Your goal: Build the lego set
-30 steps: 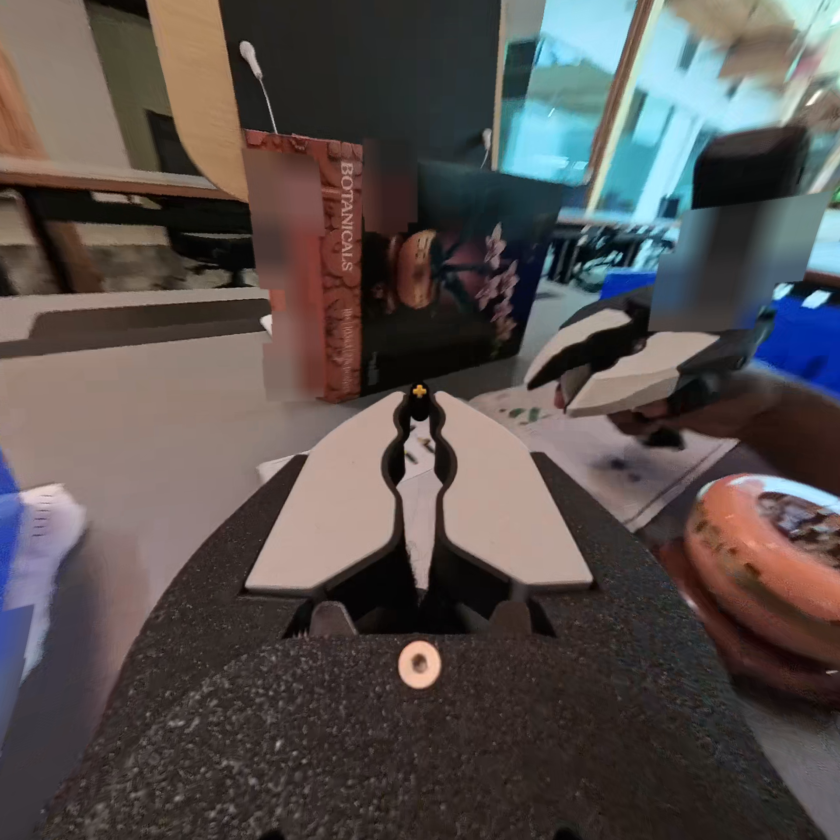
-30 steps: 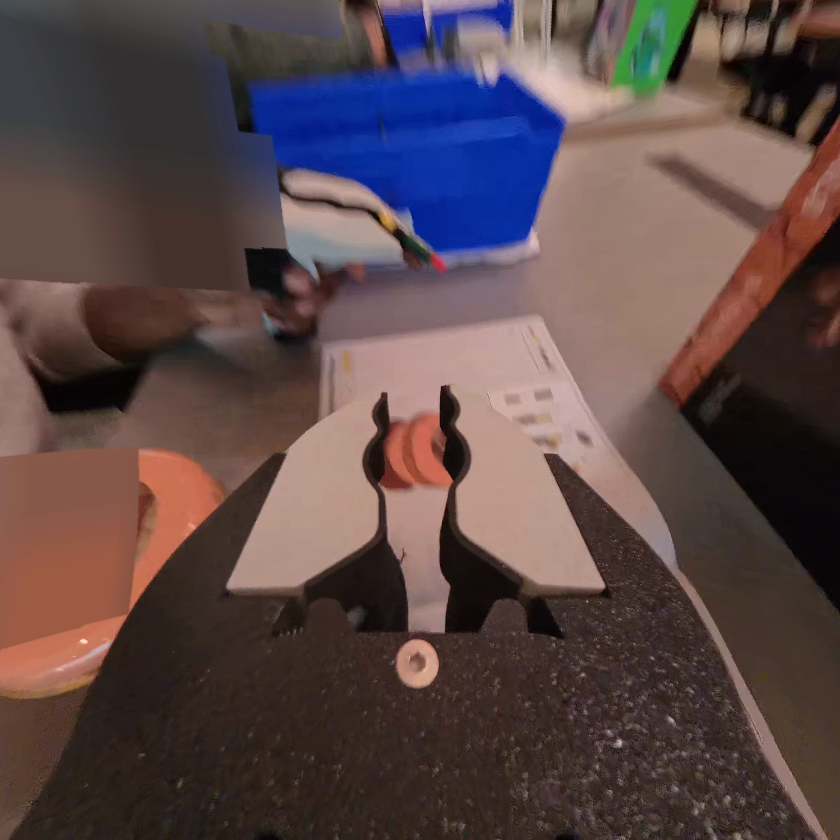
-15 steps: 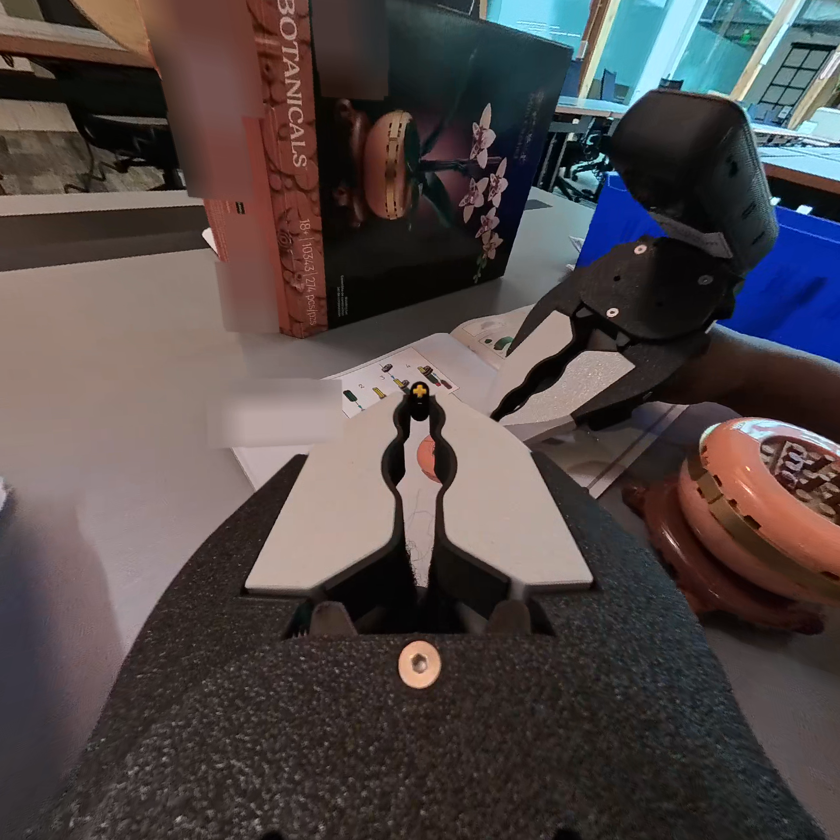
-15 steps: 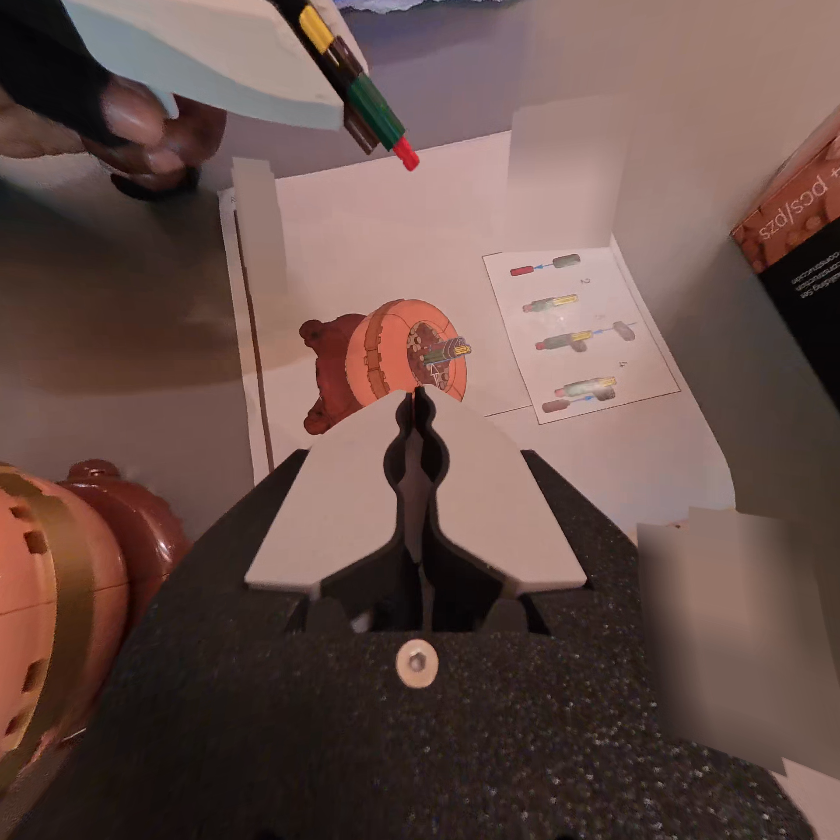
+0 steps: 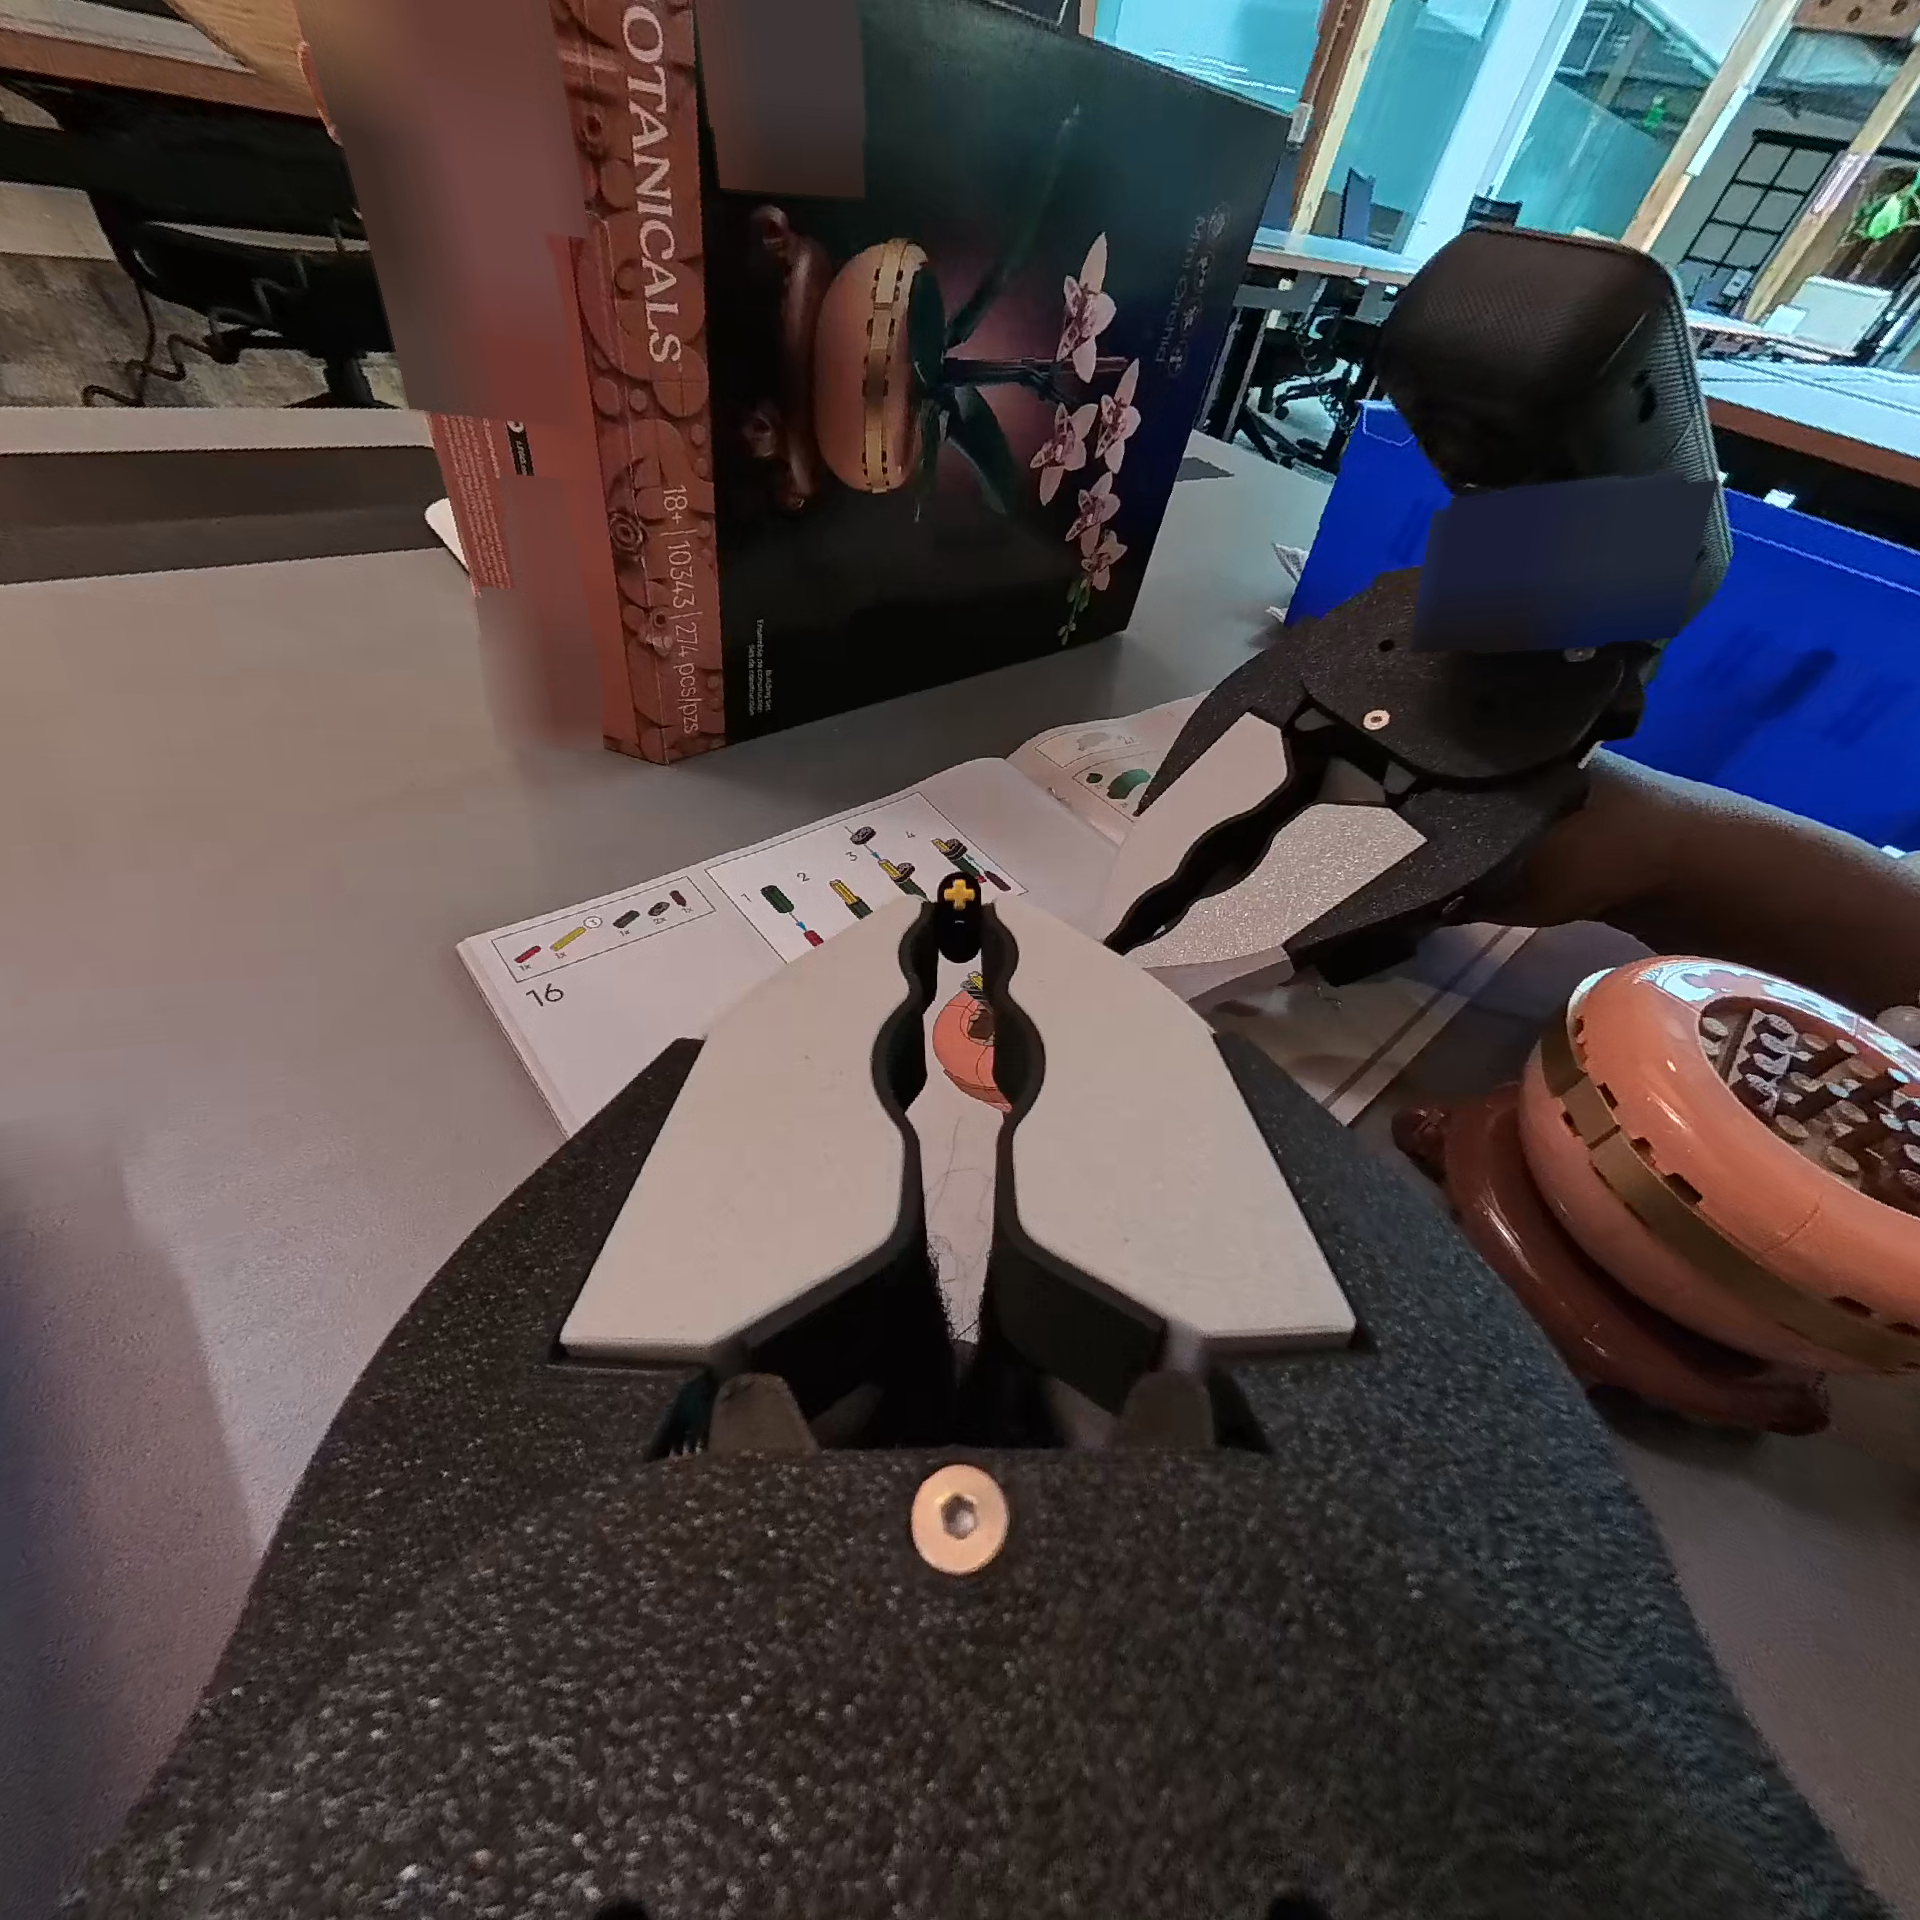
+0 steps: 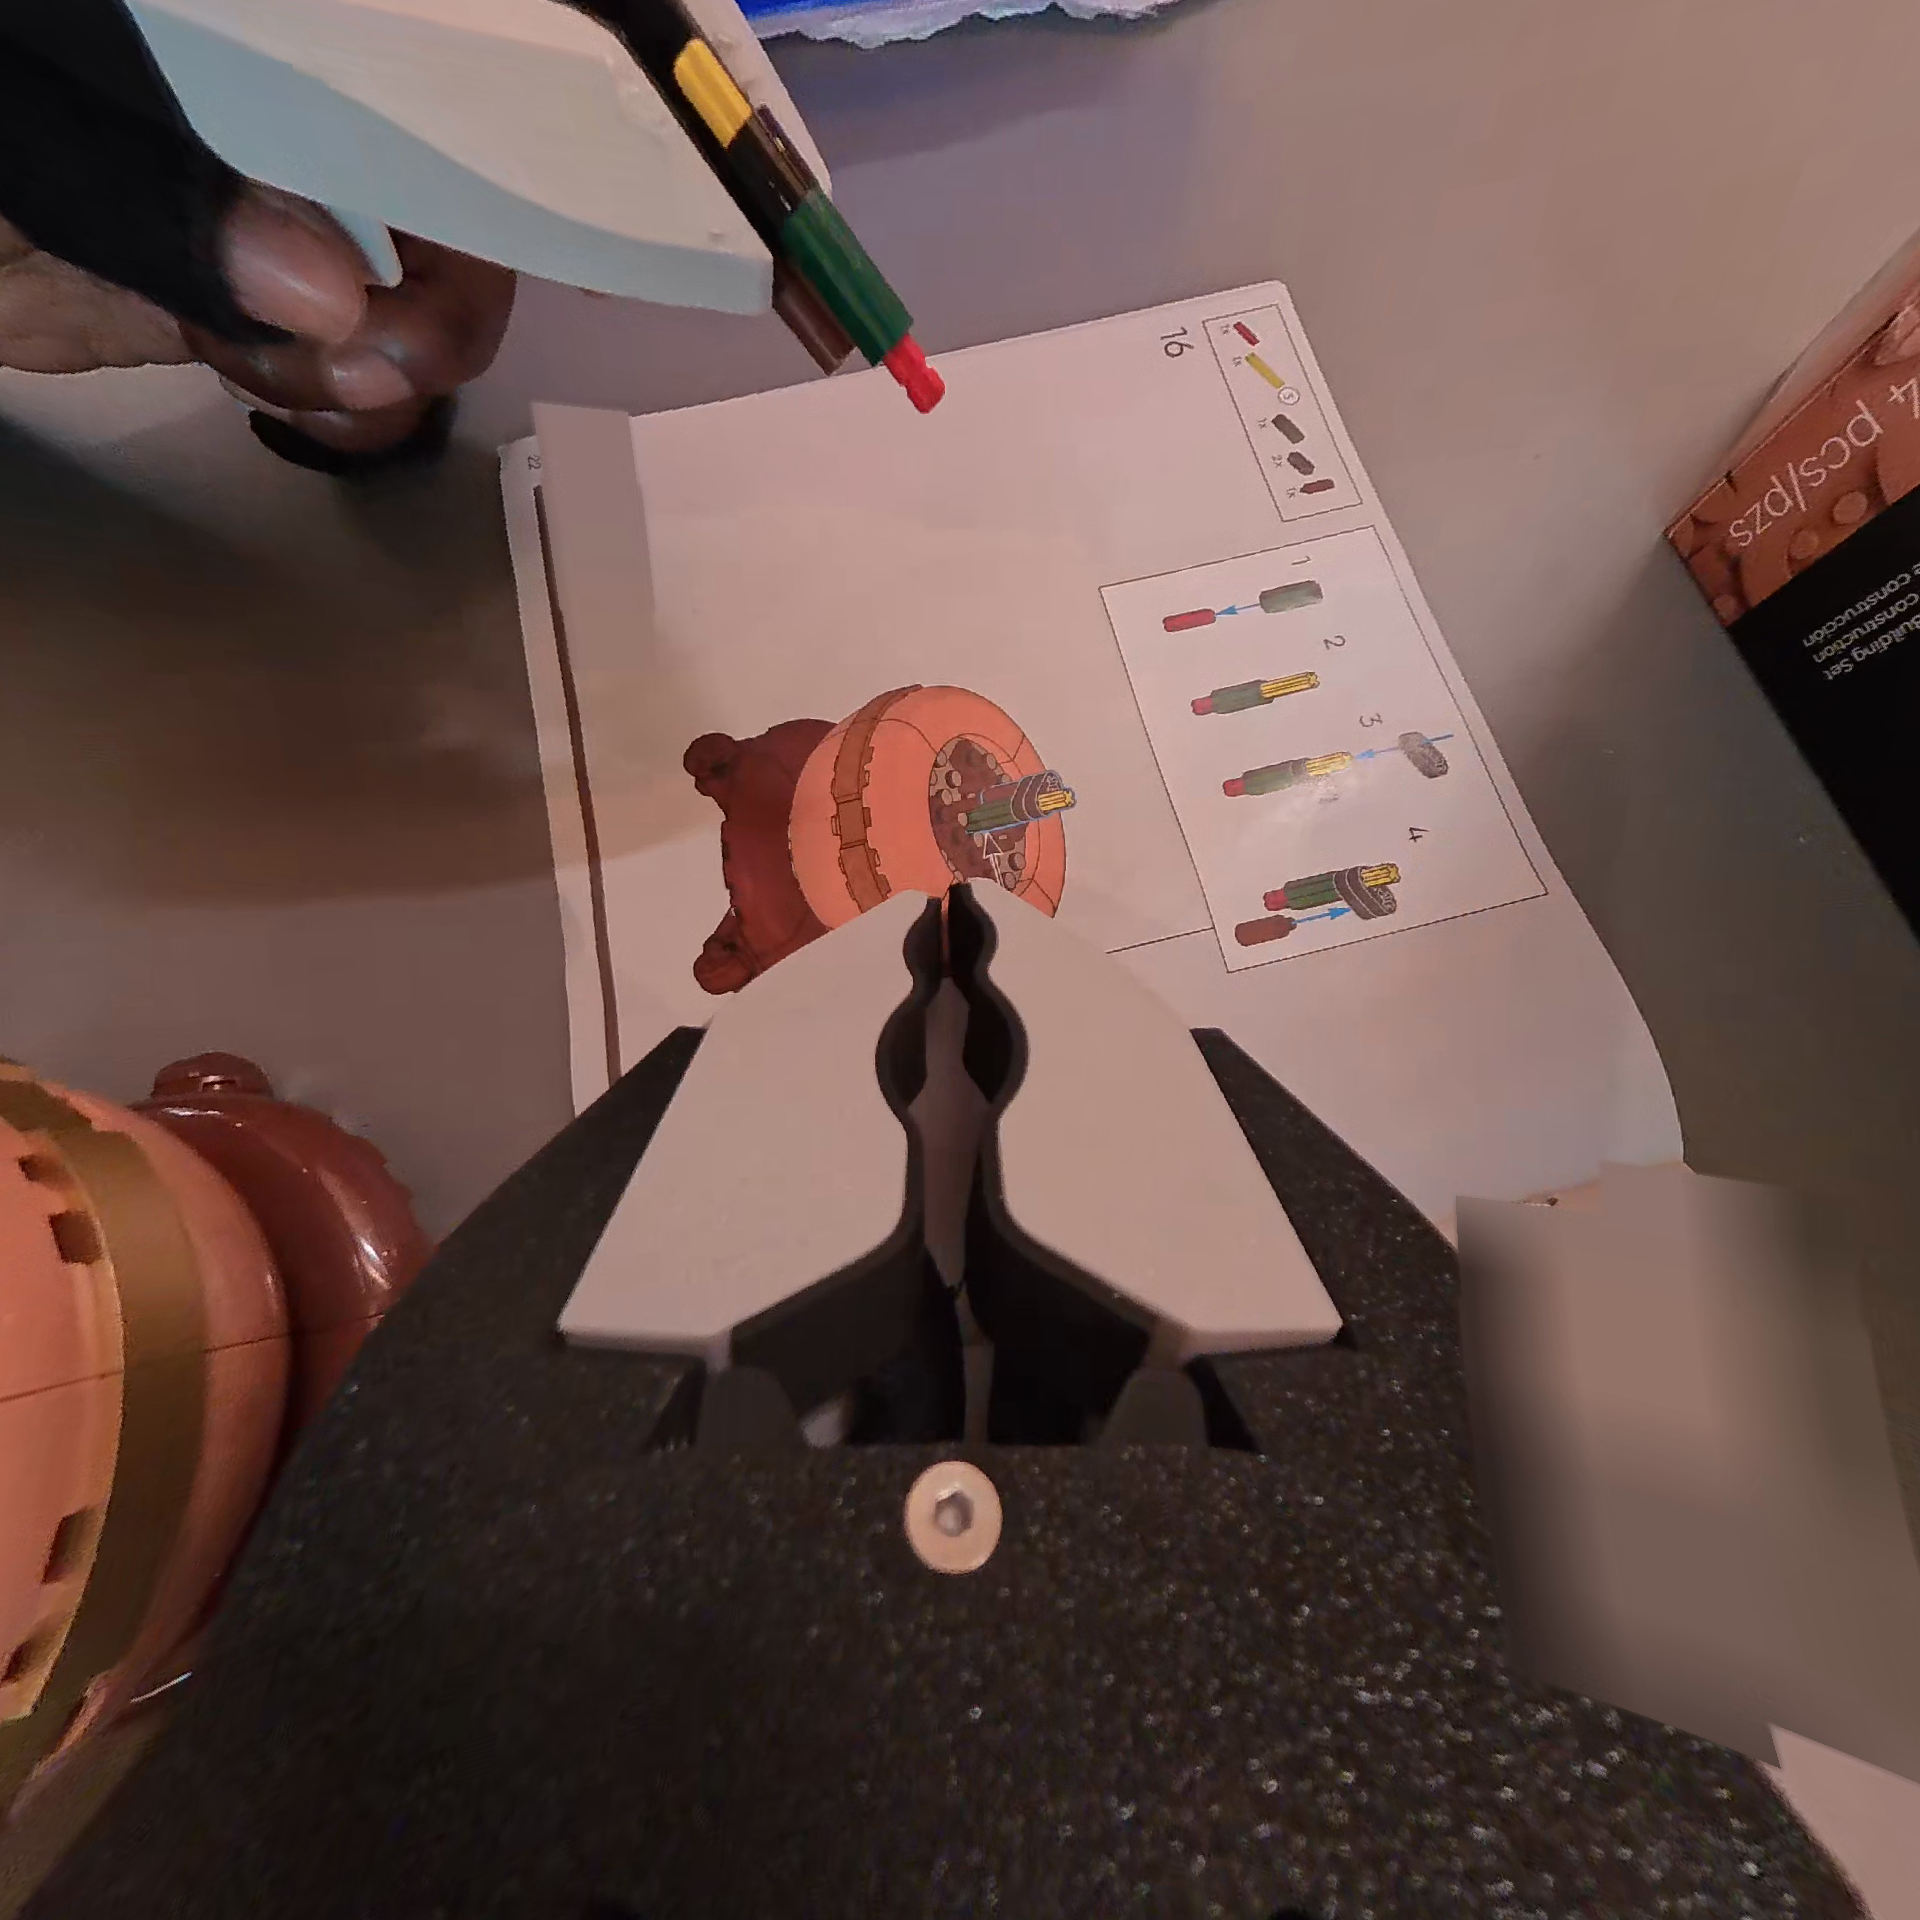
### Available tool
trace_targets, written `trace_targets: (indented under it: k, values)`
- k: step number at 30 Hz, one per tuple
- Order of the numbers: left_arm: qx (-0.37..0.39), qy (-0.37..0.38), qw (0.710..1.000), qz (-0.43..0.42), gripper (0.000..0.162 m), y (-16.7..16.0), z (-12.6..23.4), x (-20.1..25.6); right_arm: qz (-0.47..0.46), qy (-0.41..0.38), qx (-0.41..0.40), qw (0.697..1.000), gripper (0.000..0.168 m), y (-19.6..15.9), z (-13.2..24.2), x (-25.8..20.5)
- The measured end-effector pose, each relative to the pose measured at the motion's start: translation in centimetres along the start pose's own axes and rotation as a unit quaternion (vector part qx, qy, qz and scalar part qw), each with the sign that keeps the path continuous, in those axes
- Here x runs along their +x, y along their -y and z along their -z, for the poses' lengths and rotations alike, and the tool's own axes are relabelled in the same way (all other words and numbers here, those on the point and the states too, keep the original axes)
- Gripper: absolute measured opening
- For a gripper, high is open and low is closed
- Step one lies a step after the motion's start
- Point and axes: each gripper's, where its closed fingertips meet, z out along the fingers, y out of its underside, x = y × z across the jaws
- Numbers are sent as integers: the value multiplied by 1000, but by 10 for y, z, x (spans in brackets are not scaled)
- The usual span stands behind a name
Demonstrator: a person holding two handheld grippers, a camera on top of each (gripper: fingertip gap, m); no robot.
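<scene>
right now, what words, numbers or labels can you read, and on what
I won't quote writing; here is where it stands.
Set box: large lettering up the brown spine, small print low on the front.
Instruction booklet: page number and step numbers beside the drawings.
Pot model, lego rod in the left gripper: none visible.

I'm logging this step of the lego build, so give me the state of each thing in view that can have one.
left claw: shut on stem assembly
stem assembly: held above the booklet, off the pot
right claw: shut, empty
instruction booklet: lying open
pot model: on its side
set box: standing upright
</scene>
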Motion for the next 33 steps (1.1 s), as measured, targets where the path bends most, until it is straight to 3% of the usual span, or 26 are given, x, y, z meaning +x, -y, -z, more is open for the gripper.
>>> trace_targets:
  k: [1, 10, 14, 17, 20, 23, 25, 26, 28, 32, 33]
  values:
    - [1, 0, 1000, 0, 7, 0, 0, 0, 0, 0, 0, 1000, 1, 0, 0, 0]
    - [-2, -4, 1000, -9, 7, -1, 0, 3, 4, 3, 1, 1000, 1, 0, 0, 0]
    - [5, -6, 1000, -27, 7, 0, 1, 7, 47, -21, 17, 999, 10, 6, 3, 7]
    - [8, -3, 999, -38, 7, 1, 1, 7, 69, -31, 65, 995, 38, 27, 31, 8]
    - [21, -5, 999, -44, 6, 5, 1, 9, 89, -33, 196, 976, 75, 66, 89, -1]
    - [29, -3, 998, -47, 6, 7, 1, 10, 109, 22, 283, 953, 84, 87, 142, -42]
    - [31, -1, 998, -51, 6, 7, 1, 10, 100, 48, 221, 969, 99, 77, 144, -72]
    - [33, -1, 998, -52, 6, 8, 1, 10, 85, 39, 162, 982, 119, 66, 135, -81]
    - [38, -4, 998, -54, 6, 9, 2, 11, 65, 23, 45, 997, 124, 38, 114, -98]
    - [40, -5, 997, -61, 6, 10, 2, 12, 25, 16, -55, 998, 99, 6, 88, -124]
    - [40, -4, 997, -62, 6, 10, 2, 12, 29, -6, -75, 997, 100, -2, 83, -121]
